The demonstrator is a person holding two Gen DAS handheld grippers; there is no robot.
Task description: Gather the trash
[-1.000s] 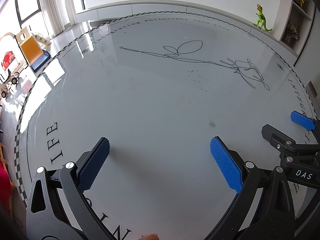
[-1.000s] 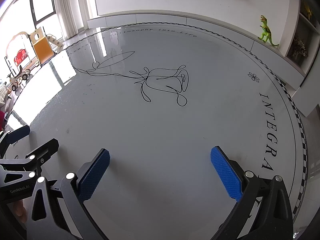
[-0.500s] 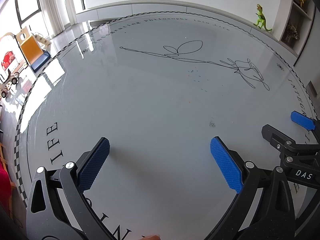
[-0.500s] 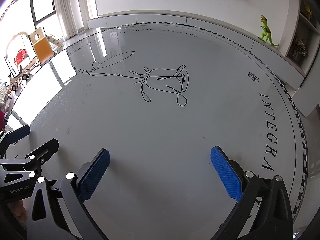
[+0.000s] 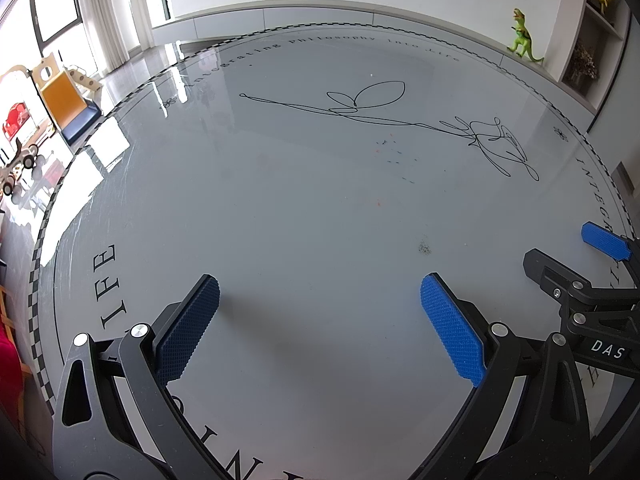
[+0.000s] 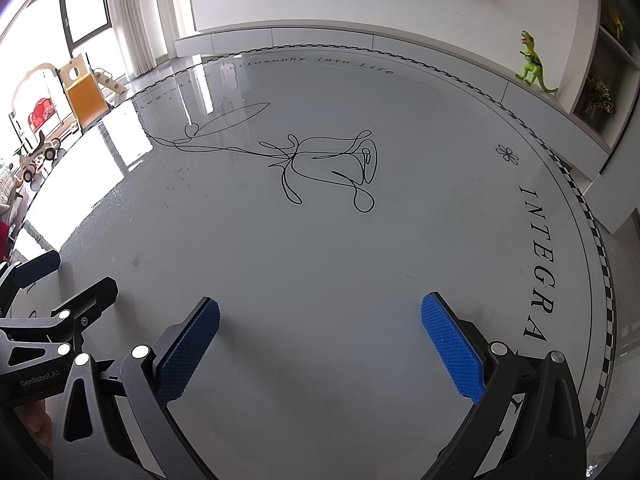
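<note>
Your left claw point(image 5: 320, 328) and right claw point(image 6: 320, 340) both gape wide, gripping nothing, over the bench point(image 5: 304, 208). Dark specks point(image 5: 425, 247), maybe crumbs, lie toward its right edge.

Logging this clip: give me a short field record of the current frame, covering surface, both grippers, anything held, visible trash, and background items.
surface: round glossy grey table with printed lettering and a line-drawn flower
left gripper: open, above the table, nothing between its fingers
right gripper: open, above the table, nothing between its fingers
held: nothing
visible trash: no clear item; only small specks and faint marks on the tabletop
background: green toy dinosaur on a ledge; children's toys on the floor by the window
</note>
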